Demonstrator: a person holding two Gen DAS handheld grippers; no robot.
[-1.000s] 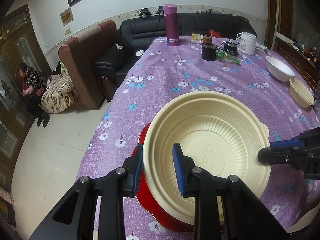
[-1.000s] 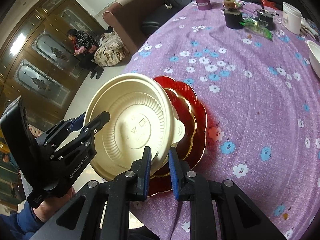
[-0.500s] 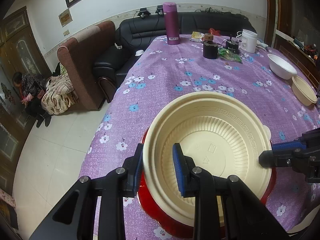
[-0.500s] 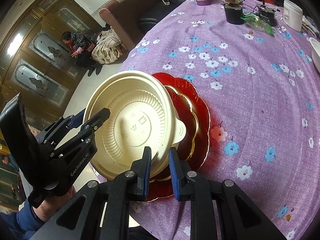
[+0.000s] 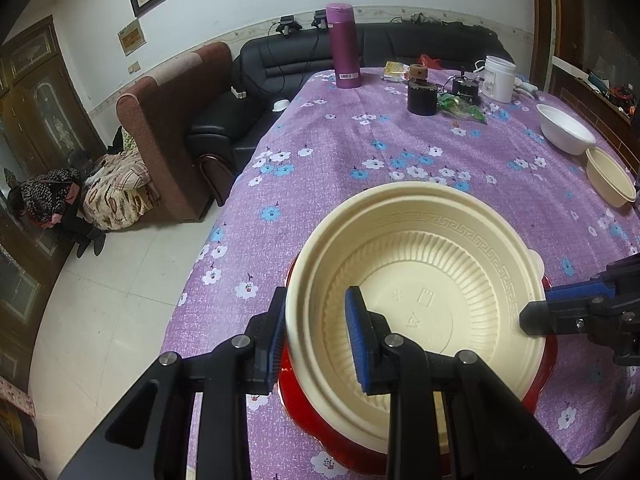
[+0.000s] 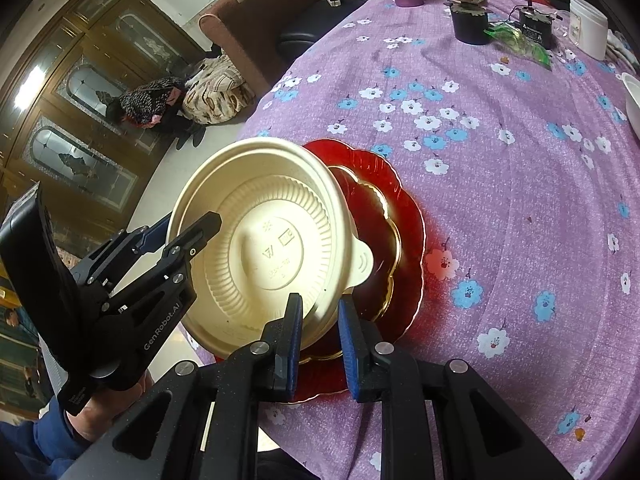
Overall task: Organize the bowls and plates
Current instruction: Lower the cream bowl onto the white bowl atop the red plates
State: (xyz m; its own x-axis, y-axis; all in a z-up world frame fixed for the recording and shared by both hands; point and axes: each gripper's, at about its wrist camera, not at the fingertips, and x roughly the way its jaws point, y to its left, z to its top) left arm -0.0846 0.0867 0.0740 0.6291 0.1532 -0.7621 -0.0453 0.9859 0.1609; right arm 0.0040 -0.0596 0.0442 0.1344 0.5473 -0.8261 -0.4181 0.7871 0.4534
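A cream plastic bowl [image 5: 432, 280] [image 6: 256, 208] hangs tilted just over a stack of red, gold-rimmed plates [image 5: 304, 412] [image 6: 408, 216] at the near left corner of the table. My left gripper [image 5: 316, 300] [image 6: 188, 226] is shut on the bowl's near-left rim, one pad inside and one outside. Coming in from the right in the left wrist view, my right gripper [image 6: 320, 304] [image 5: 538, 306] is shut on the opposite rim beside the bowl's small tab. The bowl hides most of the plates.
On the purple flowered tablecloth [image 5: 360, 184], a white bowl [image 5: 564, 128] and a second cream bowl [image 5: 610, 178] sit at the right edge. A purple flask [image 5: 342, 46], black jar [image 5: 420, 98] and white tub [image 5: 498, 80] stand at the back. A person [image 5: 52, 204] crouches on the floor.
Both grippers keep their hold and hardly move. The bowl has shifted slightly, so more of the red plate's rim shows on the right. The person on the floor has bent lower.
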